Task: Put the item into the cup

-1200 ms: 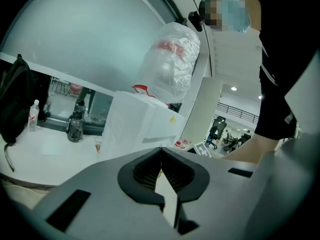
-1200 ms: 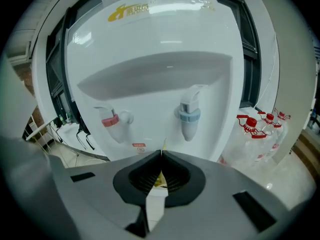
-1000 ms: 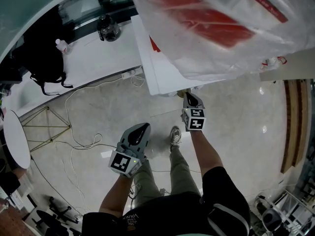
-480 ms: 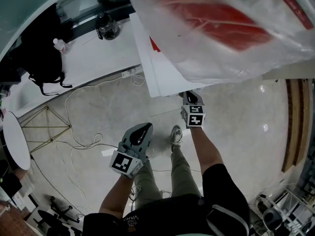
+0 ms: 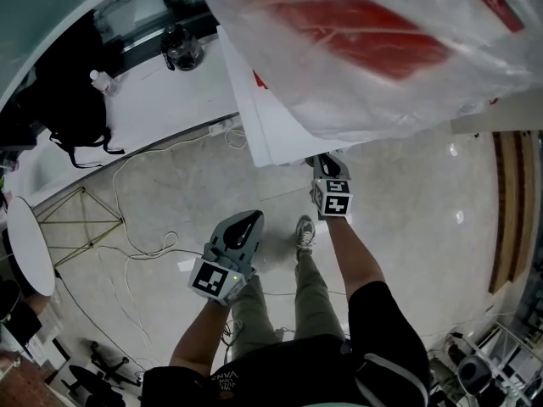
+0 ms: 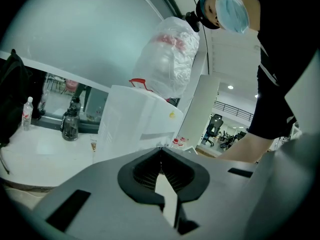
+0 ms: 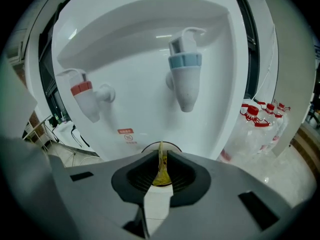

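My right gripper (image 7: 161, 156) is shut on a thin yellow item (image 7: 161, 173), which stands upright between the pads. Just beyond the jaws shows a round dark rim (image 7: 172, 145), apparently the cup, sitting in the white water dispenser's bay (image 7: 145, 44) below the red tap (image 7: 85, 96) and blue tap (image 7: 185, 79). In the head view the right gripper (image 5: 327, 166) sits at the dispenser's lower edge (image 5: 271, 134). The left gripper (image 5: 242, 225) hangs lower over the floor, jaws shut with nothing between them (image 6: 161, 149).
A clear plastic bag (image 5: 382, 41) covers the dispenser's top. Bottles with red caps (image 7: 257, 121) stand to its right. A white counter (image 5: 144, 100) carries a dark bottle (image 5: 182, 49) and a black backpack (image 5: 72, 91). Cables (image 5: 144, 248) lie on the floor near a round table (image 5: 30, 244).
The right gripper has moved a little further in under the dispenser with the yellow item. The left gripper has hardly moved.
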A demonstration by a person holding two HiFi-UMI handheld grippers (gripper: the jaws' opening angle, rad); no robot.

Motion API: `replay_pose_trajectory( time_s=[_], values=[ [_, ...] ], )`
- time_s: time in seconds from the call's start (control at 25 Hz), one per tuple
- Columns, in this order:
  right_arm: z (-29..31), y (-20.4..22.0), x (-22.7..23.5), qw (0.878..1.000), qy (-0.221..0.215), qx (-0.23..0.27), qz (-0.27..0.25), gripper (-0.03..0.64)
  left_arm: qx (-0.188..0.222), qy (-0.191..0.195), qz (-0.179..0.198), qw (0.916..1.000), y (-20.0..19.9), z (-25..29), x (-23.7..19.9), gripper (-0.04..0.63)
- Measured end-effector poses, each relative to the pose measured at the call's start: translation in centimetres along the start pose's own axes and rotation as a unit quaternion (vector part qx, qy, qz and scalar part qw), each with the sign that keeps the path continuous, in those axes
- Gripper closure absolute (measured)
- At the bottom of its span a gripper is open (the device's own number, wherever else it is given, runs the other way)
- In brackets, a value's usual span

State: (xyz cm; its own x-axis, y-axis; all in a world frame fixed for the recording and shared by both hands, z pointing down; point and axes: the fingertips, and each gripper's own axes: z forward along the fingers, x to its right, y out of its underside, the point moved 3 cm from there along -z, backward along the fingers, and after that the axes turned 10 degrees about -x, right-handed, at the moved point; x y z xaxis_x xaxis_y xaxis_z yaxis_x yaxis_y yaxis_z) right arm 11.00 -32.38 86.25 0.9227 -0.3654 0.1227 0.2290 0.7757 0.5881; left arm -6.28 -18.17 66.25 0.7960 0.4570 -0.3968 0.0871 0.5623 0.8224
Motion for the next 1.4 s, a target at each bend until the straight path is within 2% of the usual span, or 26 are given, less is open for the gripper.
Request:
replay_pose_trajectory(
  time_s=[0.32, 0.64, 1.12, 1.4],
  values=[
    [-4.3, -0.8, -0.9, 0.999, -0.011, 0.035, 0.014, 0.571, -0.002, 0.011, 0.022, 0.9997, -1.9, -0.9, 1.4, 0.575],
    [-12.0, -2.8, -2.0, 0.995, -0.035, 0.084, 0.044, 0.572, 0.002, 0.032, 0.049, 0.9983, -5.5, -1.3, 3.9, 0.575],
    [-25.1, -4.3, -7.5, 0.983, -0.047, 0.169, 0.061, 0.572, 0.006, 0.060, 0.085, 0.9946, -9.1, -4.2, 6.8, 0.575],
    [-32.0, -3.5, -9.7, 0.976, -0.053, 0.196, 0.083, 0.572, 0.003, 0.083, 0.104, 0.9911, -10.7, -6.6, 9.5, 0.575]
  ],
)
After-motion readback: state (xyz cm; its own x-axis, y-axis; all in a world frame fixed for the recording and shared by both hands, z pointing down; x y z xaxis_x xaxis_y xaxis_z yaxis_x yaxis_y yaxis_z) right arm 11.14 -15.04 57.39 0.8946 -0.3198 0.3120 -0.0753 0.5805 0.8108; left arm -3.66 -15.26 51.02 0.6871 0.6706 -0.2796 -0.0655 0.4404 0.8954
